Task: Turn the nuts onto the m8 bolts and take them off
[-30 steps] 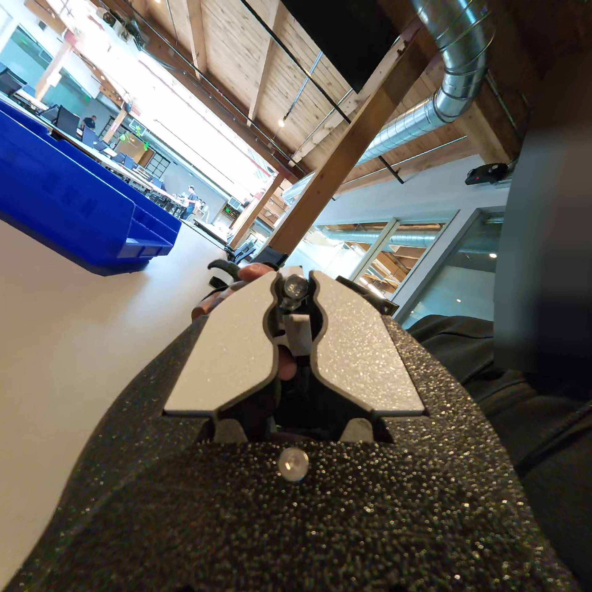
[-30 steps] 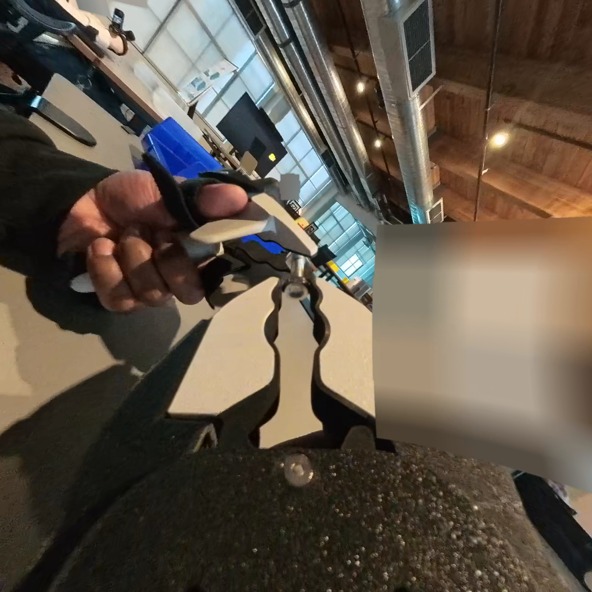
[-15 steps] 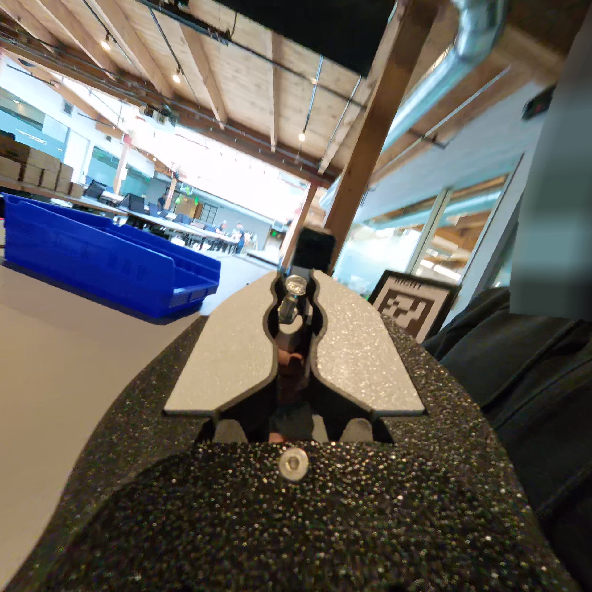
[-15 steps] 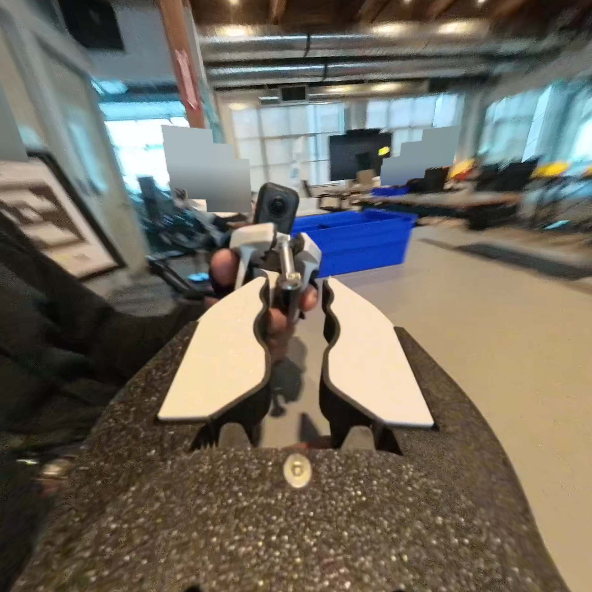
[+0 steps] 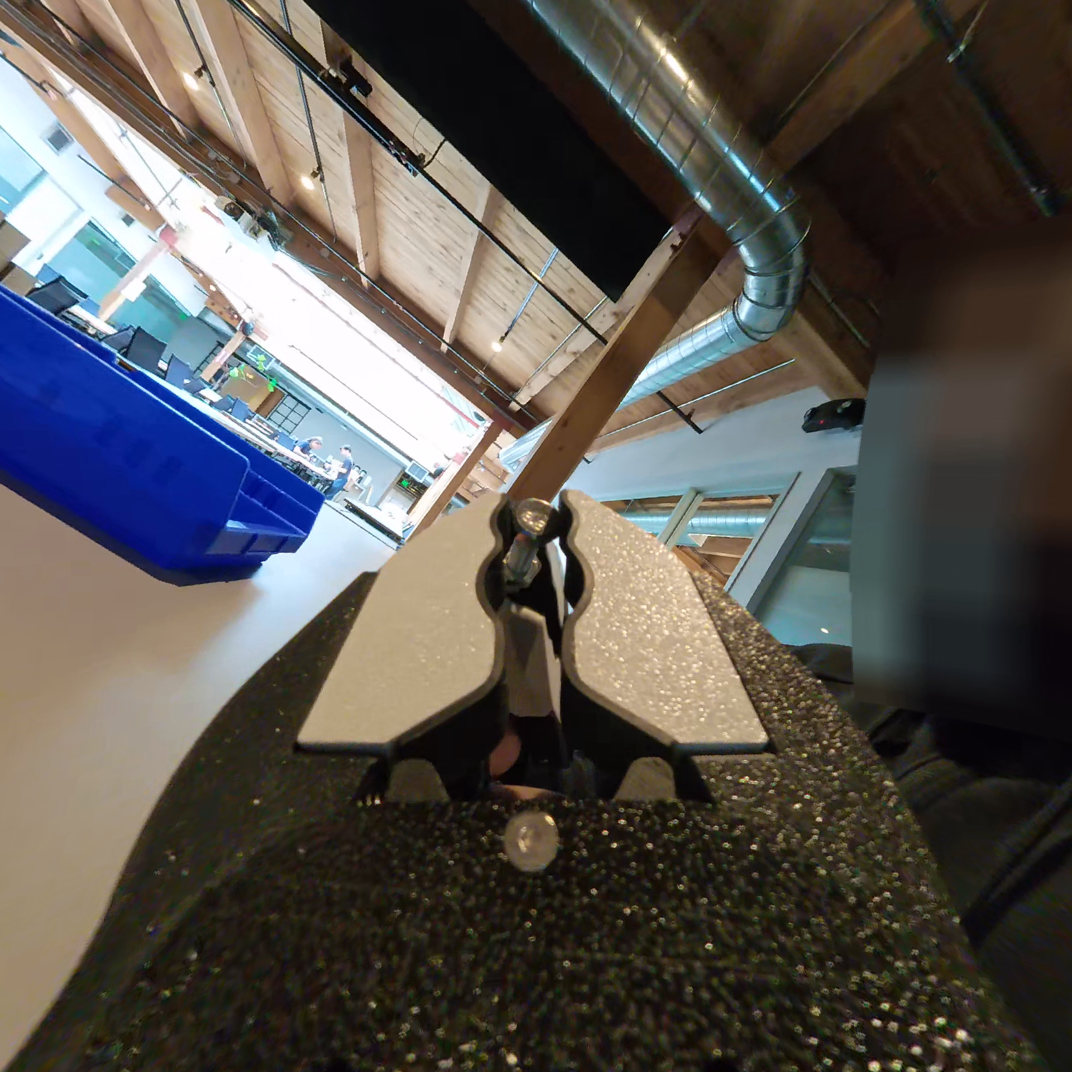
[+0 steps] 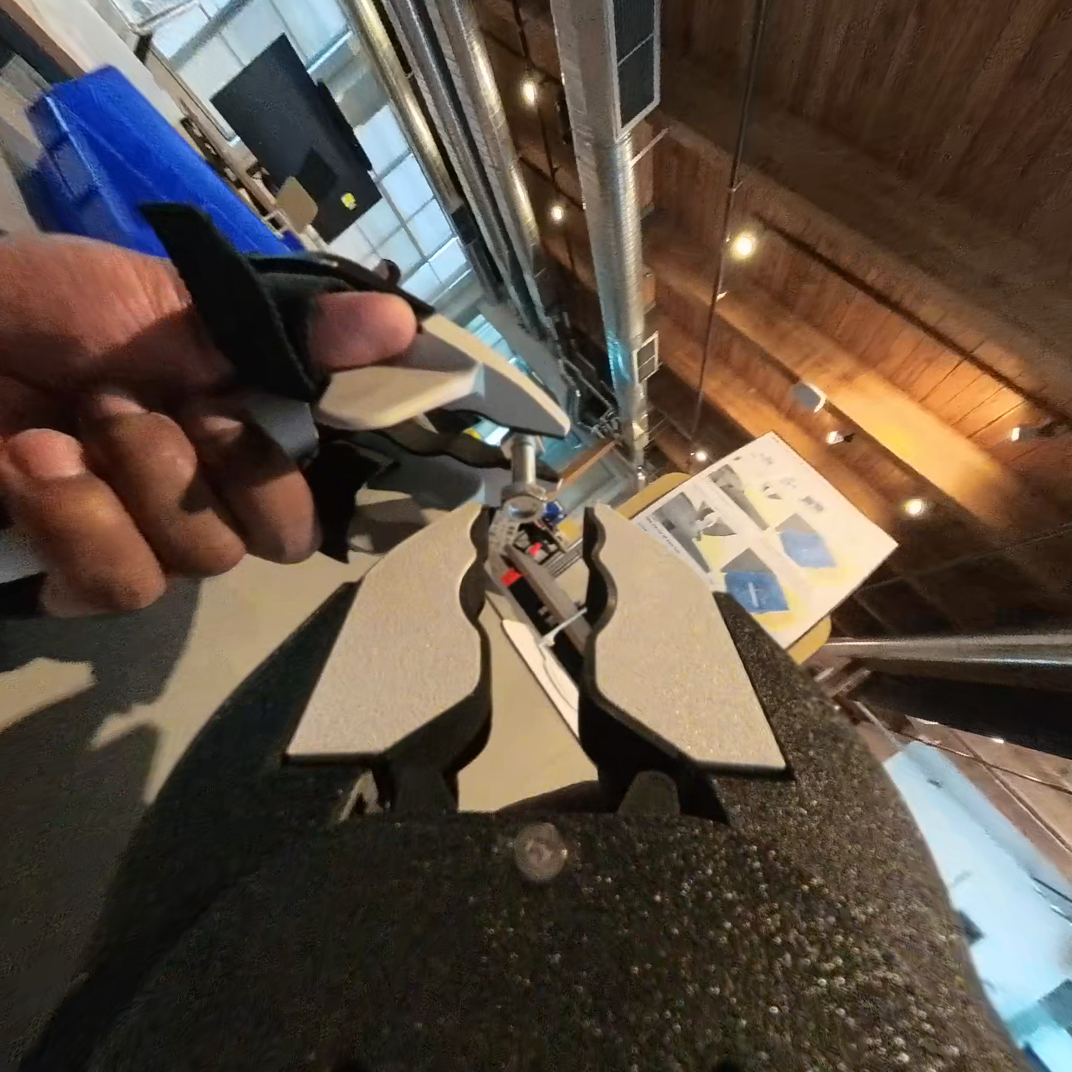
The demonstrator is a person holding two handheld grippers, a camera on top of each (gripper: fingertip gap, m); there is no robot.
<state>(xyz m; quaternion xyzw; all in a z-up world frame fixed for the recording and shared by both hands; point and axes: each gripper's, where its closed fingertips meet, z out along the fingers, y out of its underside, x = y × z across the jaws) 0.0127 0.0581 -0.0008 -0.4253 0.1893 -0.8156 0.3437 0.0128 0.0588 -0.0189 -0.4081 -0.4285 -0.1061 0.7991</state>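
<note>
- Clamping the m8 bolt (image 5: 521, 554) in the left hand-held gripper (image 5: 533, 503), jaws drawn narrow around the shank just under the head, well above the bench (image 5: 116, 667) and the blue bin (image 5: 145, 464).
- Showing, in the right wrist view, the bolt hanging from that gripper with the nut (image 6: 518, 506) sitting at its lower end, threaded on by the look of it; how far up the thread is too small to tell.
- Standing the right hand-held gripper (image 6: 533, 513) with jaws apart, the gap wider than the nut, the nut lying just beside the left fingertip rather than centred.
- Judging the step as re-gripping the nut for another turn; whether on or off cannot be told from here.
- Centring the nut between both tips before closing, catching 2 opposite flats instead of corners.
- Lining the right gripper's axis up with the bolt's axis, avoiding cross-threading or a wobbling turn.
- Holding the hand (image 6: 145, 406) on the left gripper steady and squeezing firmly, stopping the bolt from spinning along.
- Turning in short arcs, releasing, then resetting.
</note>
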